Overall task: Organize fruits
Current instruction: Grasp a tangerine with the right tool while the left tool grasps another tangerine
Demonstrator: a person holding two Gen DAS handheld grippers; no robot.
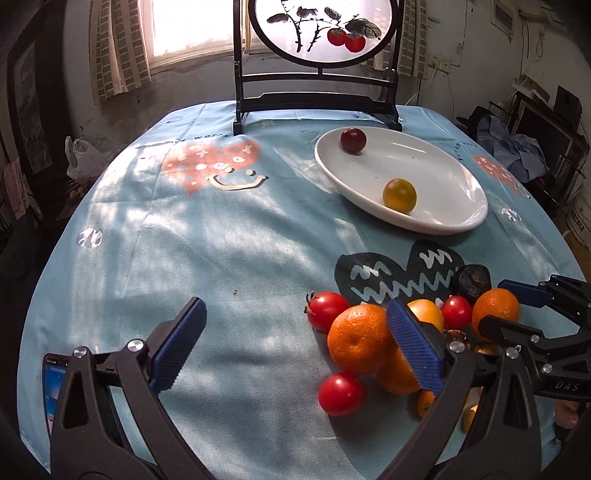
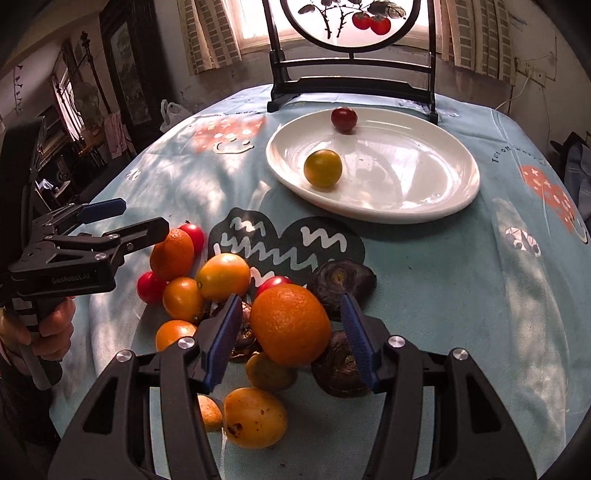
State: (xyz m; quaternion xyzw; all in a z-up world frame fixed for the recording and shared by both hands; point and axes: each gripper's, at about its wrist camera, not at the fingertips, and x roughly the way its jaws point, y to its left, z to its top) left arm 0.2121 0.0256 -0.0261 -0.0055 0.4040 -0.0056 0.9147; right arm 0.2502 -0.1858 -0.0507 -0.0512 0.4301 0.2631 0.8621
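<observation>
The white plate [image 2: 424, 206] is gleaming, glossy and smooth like glazed ceramic — the blue tablecloth [image 1: 236, 243] is lying matt and woven. The orange [image 2: 291, 325] is showing dimpled peel — the tomatoes [image 1: 341, 393] are shining smooth.

Daylit from the window [image 1: 184, 29] behind the far edge of the table [image 1: 221, 258], blown out to white. Dappled light and soft shadow patches across the tablecloth [image 2: 461, 295]. Bright glare on the white plate [image 2: 454, 206]. Strong fisheye bending and dark vignetting at all corners. Dim, murky room sides. Sharp focus, no motion blur.
</observation>
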